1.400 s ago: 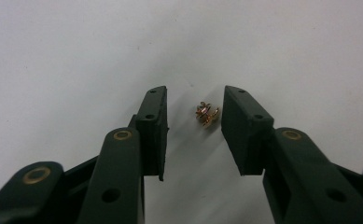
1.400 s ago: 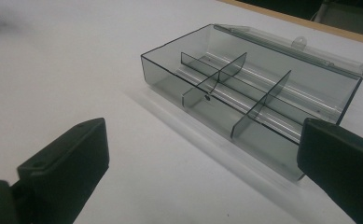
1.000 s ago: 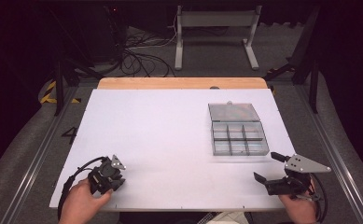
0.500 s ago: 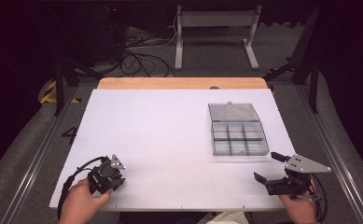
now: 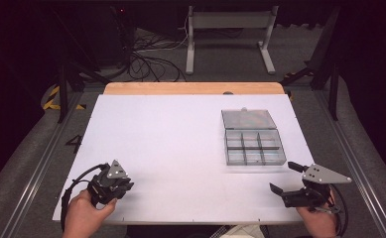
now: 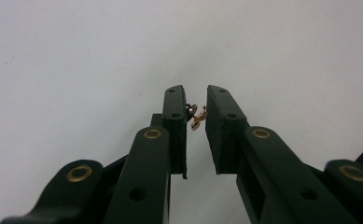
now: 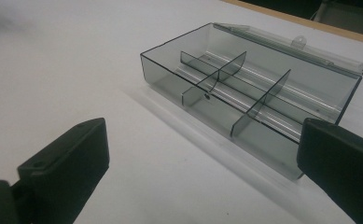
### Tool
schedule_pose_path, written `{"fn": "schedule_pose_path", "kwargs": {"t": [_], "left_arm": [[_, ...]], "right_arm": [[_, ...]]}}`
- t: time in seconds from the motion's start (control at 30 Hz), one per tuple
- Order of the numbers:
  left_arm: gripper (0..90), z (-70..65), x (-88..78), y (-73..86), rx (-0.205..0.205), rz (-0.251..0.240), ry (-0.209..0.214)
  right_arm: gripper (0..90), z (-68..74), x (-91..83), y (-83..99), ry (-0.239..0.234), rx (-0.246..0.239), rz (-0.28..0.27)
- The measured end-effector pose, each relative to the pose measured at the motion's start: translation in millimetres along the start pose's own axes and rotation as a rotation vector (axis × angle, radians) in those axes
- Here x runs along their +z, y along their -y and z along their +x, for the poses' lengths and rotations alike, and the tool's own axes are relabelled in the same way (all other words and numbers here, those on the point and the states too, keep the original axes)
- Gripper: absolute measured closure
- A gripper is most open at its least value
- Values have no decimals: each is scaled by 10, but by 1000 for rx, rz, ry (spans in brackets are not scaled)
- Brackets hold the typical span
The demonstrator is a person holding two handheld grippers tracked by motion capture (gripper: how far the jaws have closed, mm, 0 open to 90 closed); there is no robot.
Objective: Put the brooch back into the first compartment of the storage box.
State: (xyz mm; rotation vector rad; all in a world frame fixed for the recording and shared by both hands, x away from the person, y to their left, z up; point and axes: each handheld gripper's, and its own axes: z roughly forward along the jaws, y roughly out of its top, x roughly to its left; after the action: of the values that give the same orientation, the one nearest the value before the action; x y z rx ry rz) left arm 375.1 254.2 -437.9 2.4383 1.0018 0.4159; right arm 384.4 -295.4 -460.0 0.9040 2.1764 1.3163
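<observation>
In the left gripper view, my left gripper (image 6: 195,95) has its black jaws nearly together, pinching a small brass-coloured metal piece (image 6: 196,116) over the bare white table. The high view places this gripper (image 5: 115,184) at the table's front left corner, in the person's hand. At the front right, my right gripper (image 5: 281,176) is held with its jaws wide apart and nothing between them. It (image 7: 202,140) faces a clear grey compartment box (image 7: 249,88) with its lid folded back. That box (image 5: 252,144) lies on the right half of the table, a little beyond the right gripper.
The white table top (image 5: 180,139) has a wooden strip (image 5: 195,88) along its far edge. Behind it on the dark floor are cables (image 5: 151,59) and a grey metal stand (image 5: 230,29). Metal rails run along both sides of the table.
</observation>
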Motion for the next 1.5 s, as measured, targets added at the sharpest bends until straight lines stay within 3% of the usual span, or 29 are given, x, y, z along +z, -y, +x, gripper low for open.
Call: {"fn": "schedule_pose_path", "kwargs": {"t": [0.53,0.87,1.2,1.5], "left_arm": [[784,35,-154,25,-44,-161,24],[784,43,-197,44,-60,-202,20],[783,9,-221,72,-87,-276,6],[783,-76,-212,-48,-63,-284,4]], "right_arm": [[29,12,16,-1,-5,-4,4],[29,32,43,-7,-8,-11,13],[29,35,53,-9,-12,-10,16],[28,40,56,-9,-20,-14,17]]}}
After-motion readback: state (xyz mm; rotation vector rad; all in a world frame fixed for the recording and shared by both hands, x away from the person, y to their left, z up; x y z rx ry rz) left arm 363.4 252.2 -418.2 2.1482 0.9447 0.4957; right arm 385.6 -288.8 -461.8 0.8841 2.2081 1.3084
